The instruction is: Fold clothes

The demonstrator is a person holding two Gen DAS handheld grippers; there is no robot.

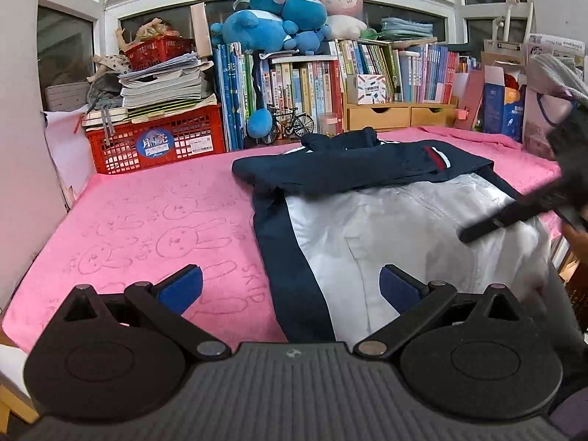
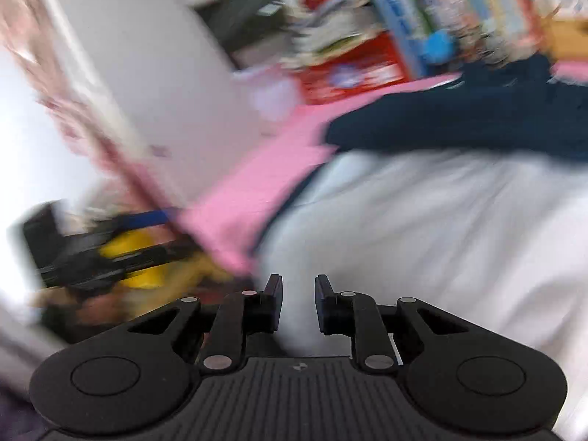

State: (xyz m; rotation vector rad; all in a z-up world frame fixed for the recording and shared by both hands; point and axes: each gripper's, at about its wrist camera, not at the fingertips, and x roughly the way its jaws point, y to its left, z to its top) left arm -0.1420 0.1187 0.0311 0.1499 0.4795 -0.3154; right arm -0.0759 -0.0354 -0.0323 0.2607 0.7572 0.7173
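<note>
left gripper (image 1: 290, 286) – tilted down, jaws wide, empty, above jacket (image 1: 367, 220); right gripper (image 2: 298, 294) – nearly closed, pinching its white fabric.

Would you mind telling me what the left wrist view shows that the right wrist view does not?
Only the left wrist view shows the left gripper with jaws wide open, the plush toys and the model bicycle. Only the right wrist view, badly blurred, shows the right gripper with jaws nearly together around white cloth. Both show the navy and white jacket, pink blanket and red crate.
</note>
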